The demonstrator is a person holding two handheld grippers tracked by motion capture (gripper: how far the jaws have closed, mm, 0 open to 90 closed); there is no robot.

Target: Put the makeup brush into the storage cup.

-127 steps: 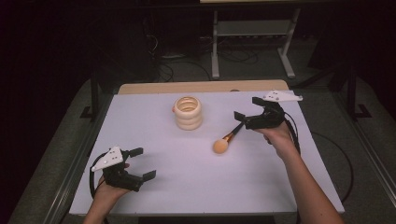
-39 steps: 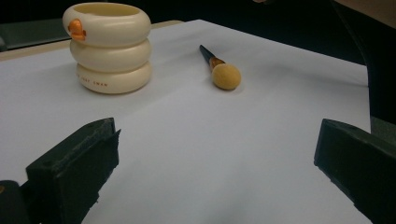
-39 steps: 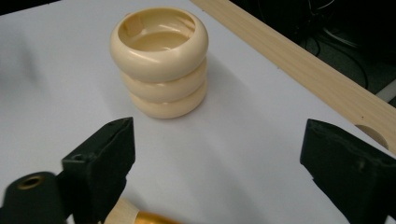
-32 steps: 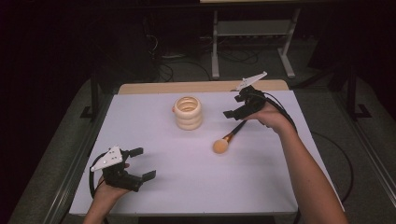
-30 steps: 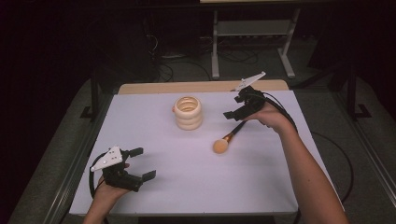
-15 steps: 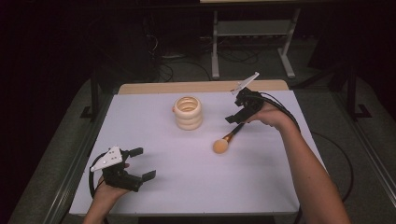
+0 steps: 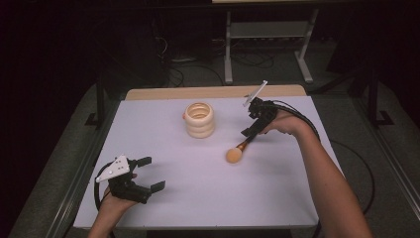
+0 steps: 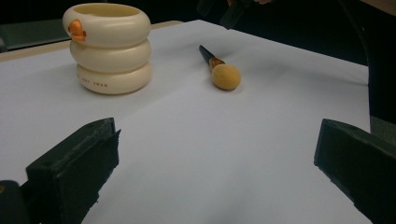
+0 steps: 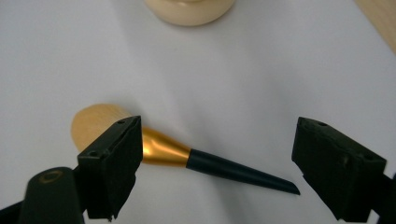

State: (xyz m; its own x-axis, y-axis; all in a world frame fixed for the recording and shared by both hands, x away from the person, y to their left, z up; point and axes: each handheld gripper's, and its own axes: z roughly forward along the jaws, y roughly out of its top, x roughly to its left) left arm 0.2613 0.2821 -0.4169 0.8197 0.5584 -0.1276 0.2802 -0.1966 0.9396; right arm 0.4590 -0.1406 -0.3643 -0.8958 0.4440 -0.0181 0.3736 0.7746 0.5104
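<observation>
Lying between right claw jaws: brush.

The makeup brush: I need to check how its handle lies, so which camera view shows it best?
The right gripper view: the brush lies close up, gold collar and dark tapered handle sharp between the open tool. The left gripper view shows the brush small and far off; the high view shows it whole but tiny.

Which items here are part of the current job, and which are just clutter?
In play:
- makeup brush, lying on the table, between the open jaws of the right gripper, not yet gripped
- cream ringed holder, the likely destination

Idle or background:
- left gripper, open, resting near the table's front edge
- white table cover
- metal rack on the floor
</observation>
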